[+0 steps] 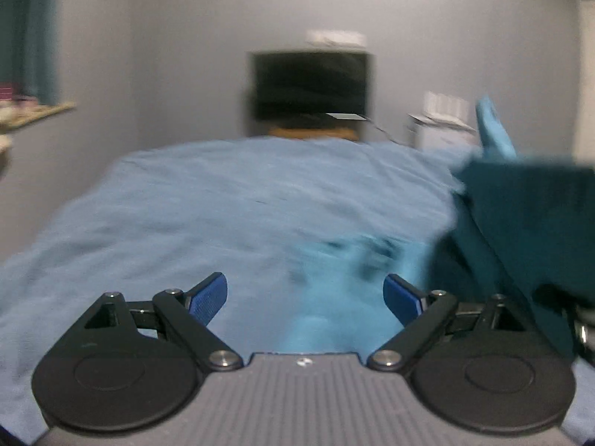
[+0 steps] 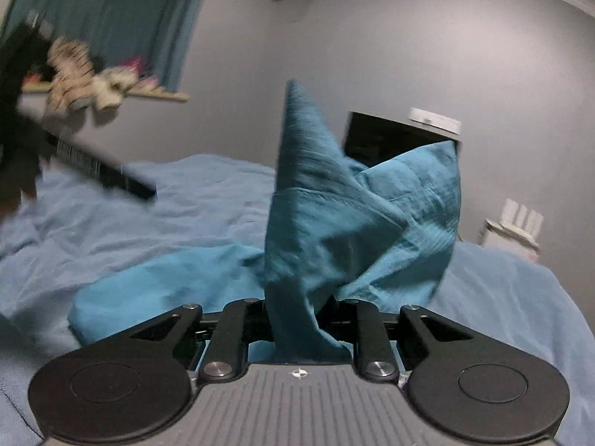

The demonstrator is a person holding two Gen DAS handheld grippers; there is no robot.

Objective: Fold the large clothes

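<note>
The teal garment [image 1: 520, 223] shows in the left wrist view as a dark, blurred mass to the right of the left claw [image 1: 305, 299], lifted off the bed, with a lighter tip of it sticking up at the far right. A brighter blue patch of the same cloth lies on the light blue blanket [image 1: 223, 200] straight ahead of the claw and between its fingers. The left claw is spread wide: its two blue pads [image 1: 208, 299] stand well apart and nothing is held between them. Beyond the blanket, ahead of the claw, a dark screen [image 1: 310, 85] stands against the grey wall [image 1: 186, 37]; a white appliance [image 1: 442, 126] sits ahead and to the right. The whole view is smeared by motion.

In the right wrist view the right claw [image 2: 297, 319] is pressed together on the teal garment [image 2: 357, 223]. A bunched strip of cloth runs down between its fingers, and the fabric rises ahead of the claw in two peaks, one tall and pointed, one broader to its right. A flatter part of the garment lies on the light blue blanket [image 2: 148, 208] ahead and to the left of the claw. Farther left a blurred dark object crosses the frame; what it is I cannot tell. Striped soft toys [image 2: 74, 70] sit on a shelf high to the left, beside a teal curtain [image 2: 122, 11].
</note>
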